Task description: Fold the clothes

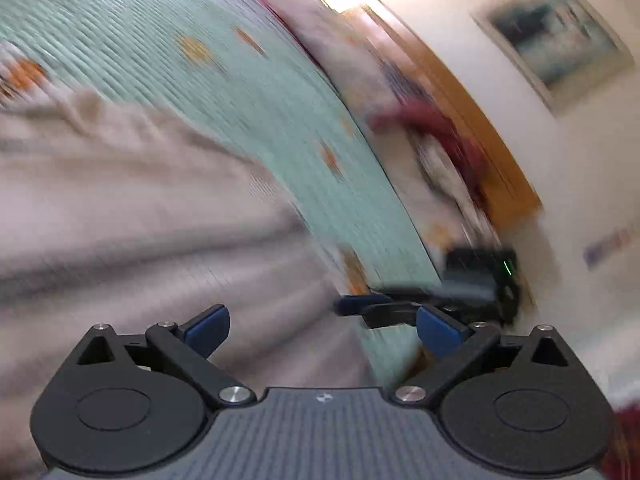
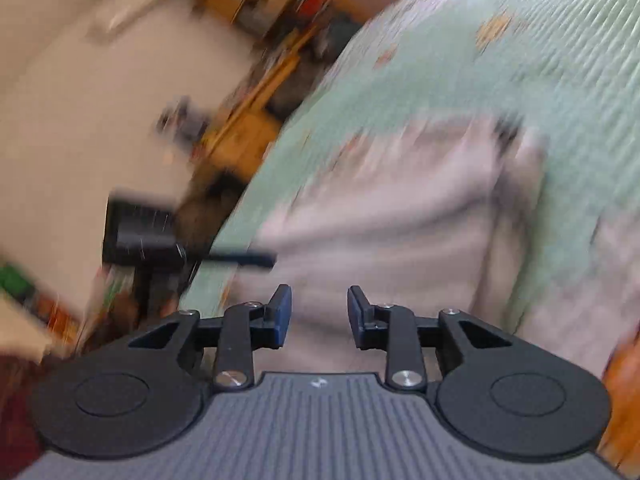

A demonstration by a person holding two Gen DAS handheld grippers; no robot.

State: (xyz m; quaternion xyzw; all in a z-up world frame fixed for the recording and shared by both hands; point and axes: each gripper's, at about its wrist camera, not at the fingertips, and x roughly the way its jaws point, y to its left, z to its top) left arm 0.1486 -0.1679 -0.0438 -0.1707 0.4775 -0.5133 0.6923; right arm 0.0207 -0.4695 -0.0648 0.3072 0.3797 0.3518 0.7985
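On the bed, a pale pinkish-white garment point(image 1: 132, 208) is lying spread over a mint-green ribbed bedspread point(image 1: 224, 92) dotted with small orange motifs, and both wrist views are smearing heavily with motion blur, so fine detail is hard to read. Through the left wrist camera, the left gripper point(image 1: 324, 330) is hanging above the garment's edge with its blue-padded fingers point(image 1: 208, 328) standing wide apart and nothing between them, fully released. Just beyond its right-side finger, the other tool is showing as a dark blurred shape with blue tips, sitting near the line where the garment is meeting the bedspread. Farther off in that view, a wooden headboard point(image 1: 472, 120) is running along a cream wall carrying a framed picture point(image 1: 560, 36), with a dark red cloth point(image 1: 436, 124) and pale bedding bunching beside it. Through the right wrist camera, the right gripper point(image 2: 319, 314) is hovering over the garment point(image 2: 400, 216), its fingers point(image 2: 282, 314) standing partly apart with only a moderate gap and gripping no fabric. The garment there is looking folded over on itself, with a thicker doubled edge running down its right side against the bedspread point(image 2: 520, 60). To the left, the left tool is appearing as a black blurred block, and cluttered wooden shelving point(image 2: 256, 12) is streaking across the background.
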